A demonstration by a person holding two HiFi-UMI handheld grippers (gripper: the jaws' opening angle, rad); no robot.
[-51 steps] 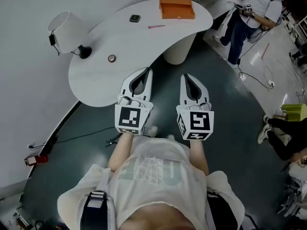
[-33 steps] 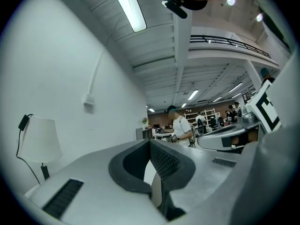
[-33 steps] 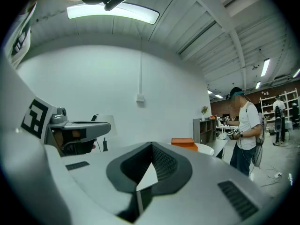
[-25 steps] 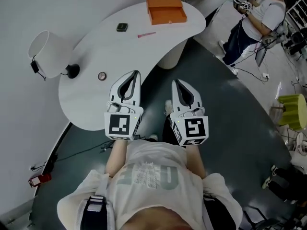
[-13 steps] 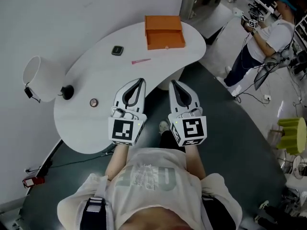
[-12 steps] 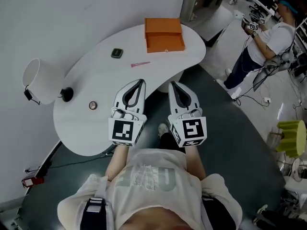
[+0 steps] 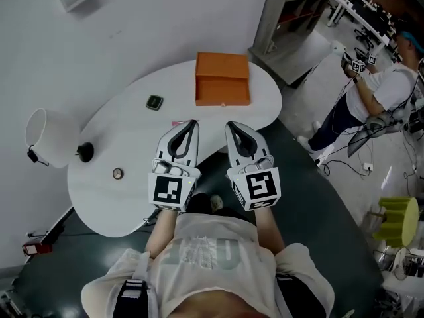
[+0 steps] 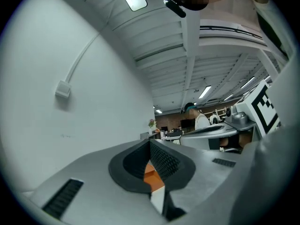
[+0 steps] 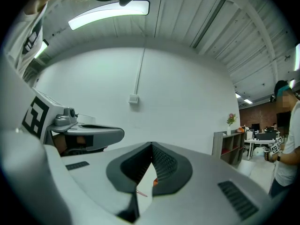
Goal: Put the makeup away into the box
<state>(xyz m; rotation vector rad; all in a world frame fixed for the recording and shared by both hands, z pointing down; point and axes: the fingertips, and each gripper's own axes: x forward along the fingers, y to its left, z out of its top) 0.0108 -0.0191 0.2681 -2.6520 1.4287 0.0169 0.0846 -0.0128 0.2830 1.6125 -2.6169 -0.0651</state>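
Note:
An orange box (image 7: 222, 79) lies closed at the far end of the curved white table (image 7: 132, 197). A small dark compact (image 7: 154, 102) sits left of it. A pink pencil (image 7: 177, 122) lies just by the left gripper's tip, and a small round item (image 7: 117, 173) rests further left. My left gripper (image 7: 193, 122) and right gripper (image 7: 230, 124) hang side by side over the table's near edge, both shut and empty. In the left gripper view, the gripper (image 8: 150, 142) frames a sliver of the orange box (image 8: 151, 176). The right gripper (image 9: 151, 145) frames the pink pencil (image 9: 142, 193).
A white lamp (image 7: 46, 131) with a dark base (image 7: 85, 152) stands at the table's left end. Another person (image 7: 377, 98) stands at the right on the pale floor, near cables. A grey shelf unit (image 7: 291, 12) is behind the table and a green stool (image 7: 397, 220) at far right.
Both grippers have moved forward together and now reach over the table's near edge. The orange box and the compact lie much closer to their tips. Jaws stayed shut.

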